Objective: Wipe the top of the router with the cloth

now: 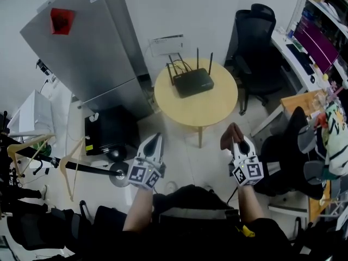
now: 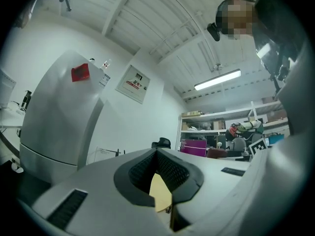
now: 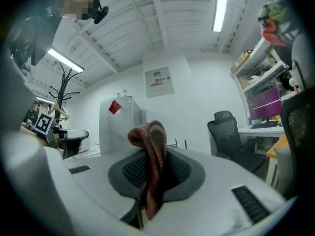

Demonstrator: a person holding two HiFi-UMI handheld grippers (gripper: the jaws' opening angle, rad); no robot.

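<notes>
— Rust-red knit cloth [image 3: 150, 156] hangs pinched in the right gripper's [image 1: 236, 143] jaws; the left gripper's [image 1: 154, 144] jaws are pressed together, empty.
— Carrying step, then. The router [image 1: 192, 82] sits well ahead on the round counter [image 1: 215, 106]: reach forward, lower the cloth onto its top.

Bright, even office light.
The ceiling tube lamps [image 2: 217, 79] glare white; both gripper views bulge fisheye with black corners; the head view is soft, its lower edge dim.

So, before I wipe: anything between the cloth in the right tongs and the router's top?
Nothing visible. The right tongs hold the reddish-brown knitted cloth short of the round wooden table; the top of the black router lies bare.
</notes>
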